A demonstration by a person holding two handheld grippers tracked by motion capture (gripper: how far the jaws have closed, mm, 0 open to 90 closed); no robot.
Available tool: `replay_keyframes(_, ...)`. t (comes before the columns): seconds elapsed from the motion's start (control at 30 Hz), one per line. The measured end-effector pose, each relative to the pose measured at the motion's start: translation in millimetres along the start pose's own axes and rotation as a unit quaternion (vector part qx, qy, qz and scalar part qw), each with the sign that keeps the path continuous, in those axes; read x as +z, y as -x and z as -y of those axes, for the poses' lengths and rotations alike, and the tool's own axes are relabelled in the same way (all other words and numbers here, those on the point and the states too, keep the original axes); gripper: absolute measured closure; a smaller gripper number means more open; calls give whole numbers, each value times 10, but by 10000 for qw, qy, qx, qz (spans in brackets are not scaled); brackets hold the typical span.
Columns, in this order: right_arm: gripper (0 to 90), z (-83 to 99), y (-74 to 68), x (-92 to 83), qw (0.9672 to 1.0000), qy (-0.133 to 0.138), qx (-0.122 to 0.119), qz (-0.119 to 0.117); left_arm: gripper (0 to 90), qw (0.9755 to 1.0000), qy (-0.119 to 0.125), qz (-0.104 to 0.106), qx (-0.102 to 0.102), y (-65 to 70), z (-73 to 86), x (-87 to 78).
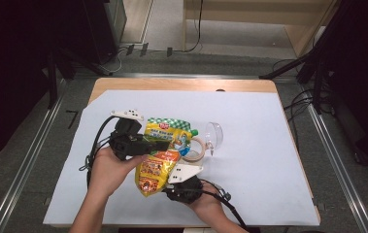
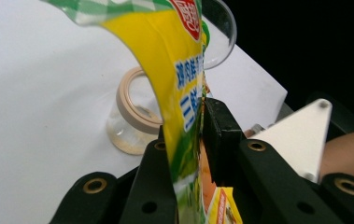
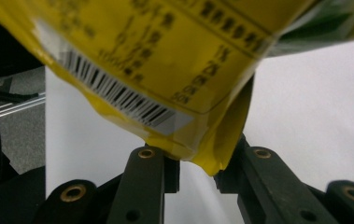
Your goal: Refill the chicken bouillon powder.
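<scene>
A yellow and green printed pouch (image 1: 164, 155) hangs a little above the white sheet, held between both grippers. My left gripper (image 1: 159, 144) comes in from the left and pinches the pouch's middle. In the left gripper view the pouch (image 2: 179, 70) runs up between the two black jaws of that gripper (image 2: 186, 126), which press on its sides. My right gripper (image 1: 174, 180) is under the pouch's lower end. In the right gripper view the pouch's barcode side (image 3: 165, 56) fills the top, and its bottom corner sits pinched in that gripper (image 3: 198, 161).
A small clear jar with a tan rim (image 1: 194, 148) (image 2: 132, 121) lies on the white sheet (image 1: 249, 160) just right of the pouch. A clear dome-shaped lid (image 1: 214, 134) (image 2: 219, 32) lies beside it. The sheet covers a wooden table.
</scene>
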State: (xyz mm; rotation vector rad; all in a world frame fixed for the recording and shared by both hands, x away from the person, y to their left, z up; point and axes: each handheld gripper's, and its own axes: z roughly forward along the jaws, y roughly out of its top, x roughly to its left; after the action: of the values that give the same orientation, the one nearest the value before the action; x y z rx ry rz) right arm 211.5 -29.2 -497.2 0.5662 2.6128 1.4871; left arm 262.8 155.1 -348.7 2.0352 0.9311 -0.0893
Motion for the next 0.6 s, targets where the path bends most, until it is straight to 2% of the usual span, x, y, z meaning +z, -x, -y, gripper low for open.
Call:
replay_keyframes(0.2, 768, -43, -54, -39, 9999, 67, -57, -102, 822, 9998, -47, -205, -54, -2, -9, 61)
replay_keyframes(0.43, 749, -84, -147, -49, 9995, 121, -131, -263, 790, 9995, -183, -226, -77, -30, 1, 173)
replay_keyframes(0.6, 734, -138, -186, -85, 9989, 233, -188, -364, 741, 9995, -221, -203, -133, -60, -1, 192)
